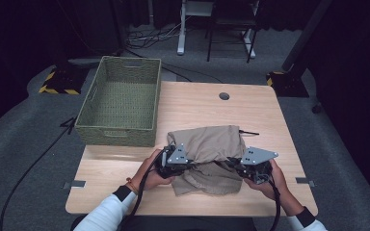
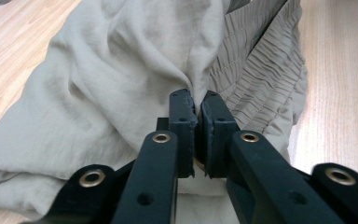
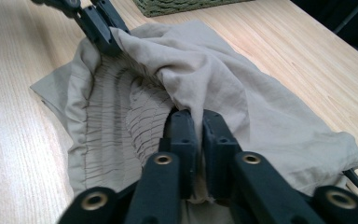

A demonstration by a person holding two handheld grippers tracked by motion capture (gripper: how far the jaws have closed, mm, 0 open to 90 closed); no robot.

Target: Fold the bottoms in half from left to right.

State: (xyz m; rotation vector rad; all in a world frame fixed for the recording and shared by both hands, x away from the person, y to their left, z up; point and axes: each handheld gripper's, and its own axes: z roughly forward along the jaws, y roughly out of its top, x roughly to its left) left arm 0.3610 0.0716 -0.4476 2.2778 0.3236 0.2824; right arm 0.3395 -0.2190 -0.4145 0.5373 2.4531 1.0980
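Grippers clamp cloth: low in the frame of the high view, we pinch the beige garment (image 1: 211, 154) with both tools, the left gripper (image 1: 189, 164) nipping its left edge and the right gripper (image 1: 232, 163) its right edge, jaws nearly together on fabric. Our left gripper view shows the folds bunched between the pads. The garment lies at lower centre of the wooden table (image 1: 192, 103). Farther off, upper left, stands a green woven basket (image 1: 120, 98).

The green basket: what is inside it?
The green basket shows just its woven floor and walls in the high view; nothing lies on the floor. The inner face of its near wall is hidden. The beige garment lies on the table beside it.
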